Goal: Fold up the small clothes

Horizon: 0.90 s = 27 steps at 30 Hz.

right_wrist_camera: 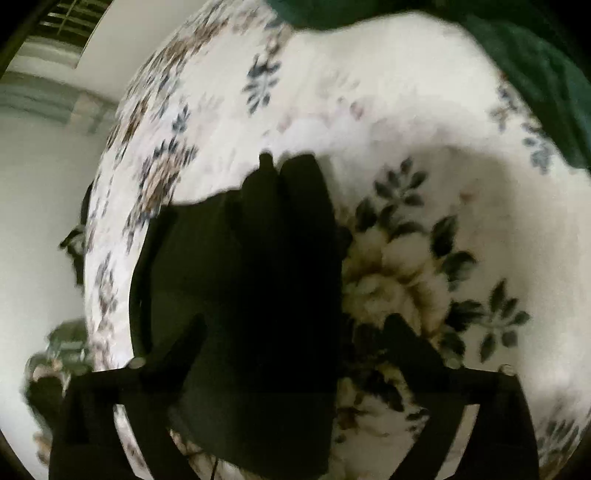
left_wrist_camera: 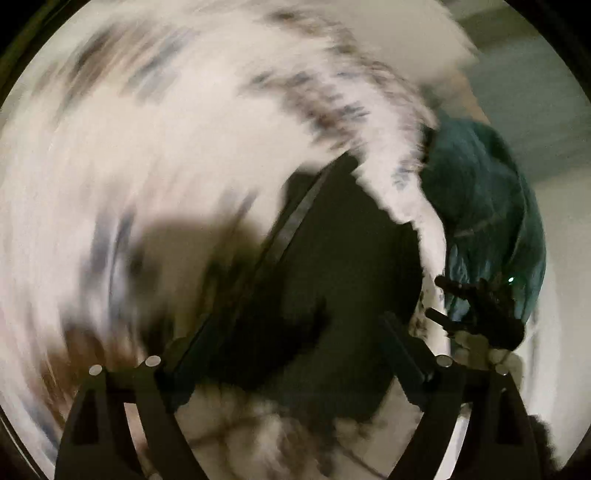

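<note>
Right wrist: black garment point(right_wrist_camera: 255, 295) across floral bedspread point(right_wrist_camera: 406, 122)

bed: white floral bedspread point(right_wrist_camera: 388, 122) | walls: pale wall point(right_wrist_camera: 40, 206) left of bed | top-left: slatted window or vent point(right_wrist_camera: 68, 16) | light: dim, blurred

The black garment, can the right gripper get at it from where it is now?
Probably yes. In the right wrist view the black garment lies on the floral blanket directly ahead of the right gripper, between its spread jaws, with nothing over it. Whether they touch it, I can't tell.
</note>
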{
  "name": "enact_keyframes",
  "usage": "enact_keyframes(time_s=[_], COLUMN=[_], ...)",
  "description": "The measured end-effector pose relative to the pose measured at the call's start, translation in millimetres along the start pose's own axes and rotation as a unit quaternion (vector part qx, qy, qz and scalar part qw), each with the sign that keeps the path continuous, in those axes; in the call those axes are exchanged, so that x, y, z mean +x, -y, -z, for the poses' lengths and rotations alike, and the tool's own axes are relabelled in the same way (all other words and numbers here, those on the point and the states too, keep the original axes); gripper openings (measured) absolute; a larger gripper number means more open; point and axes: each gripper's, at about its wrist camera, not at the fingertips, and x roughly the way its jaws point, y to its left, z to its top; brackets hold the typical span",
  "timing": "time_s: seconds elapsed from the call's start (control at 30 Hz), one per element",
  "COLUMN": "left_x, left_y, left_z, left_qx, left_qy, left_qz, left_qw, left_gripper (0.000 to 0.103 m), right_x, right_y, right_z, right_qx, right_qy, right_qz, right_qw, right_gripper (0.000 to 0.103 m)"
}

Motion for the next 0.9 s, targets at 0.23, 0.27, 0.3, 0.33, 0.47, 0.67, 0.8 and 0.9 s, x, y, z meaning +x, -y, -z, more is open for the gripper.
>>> enact_keyframes(time_s=[0.23,0.27,0.3,0.33,0.47,0.67,0.8,0.9], left_x=[60.6,67.6,73.8,76.8,70.0,62.8,41.0,25.2], left_y=[-21.1,-19.2,-17.4,-16.1,-7.6,1.8,3.1,11.7], left_z=[58.5,58.2,56.0,52.1,35.2,11.2,-11.4,-38.5], left_qx=[-0.106,-0.108,-0.116,-0.128,-0.121,-0.077,-0.017,0.036], left_qy=[-0.012,-0.011,-0.004,0.010,0.052,0.018,-0.017,-0.057], left_qz=[0.048,0.054,0.040,0.040,0.035,0.037,0.030,0.031], left_qw=[0.9932,0.9926,0.9924,0.9909,0.9906,0.9962,0.9993,0.9972], left_gripper=[0.088,0.088,0.086,0.086,0.033,0.025,0.023,0.023], right_x=[49.2,57.6,66.9,73.4,83.1,65.2,30.2,4.8], right_y=[18.1,18.8,18.4,16.7,0.7,1.5,10.4,17.6], right_z=[-31.3,-35.5,-38.8,-39.8,-38.6,-15.5,33.0,97.0], right_qx=[0.001,0.005,0.008,0.009,-0.006,0.033,0.084,0.131], right_qy=[-0.058,-0.064,-0.065,-0.067,-0.048,-0.023,0.005,0.018], right_qz=[-0.046,-0.054,-0.064,-0.071,-0.074,-0.101,-0.132,-0.133], right_qw=[0.997,0.996,0.996,0.995,0.996,0.994,0.988,0.982], right_gripper=[0.101,0.101,0.101,0.102,0.074,0.023,0.021,0.020])
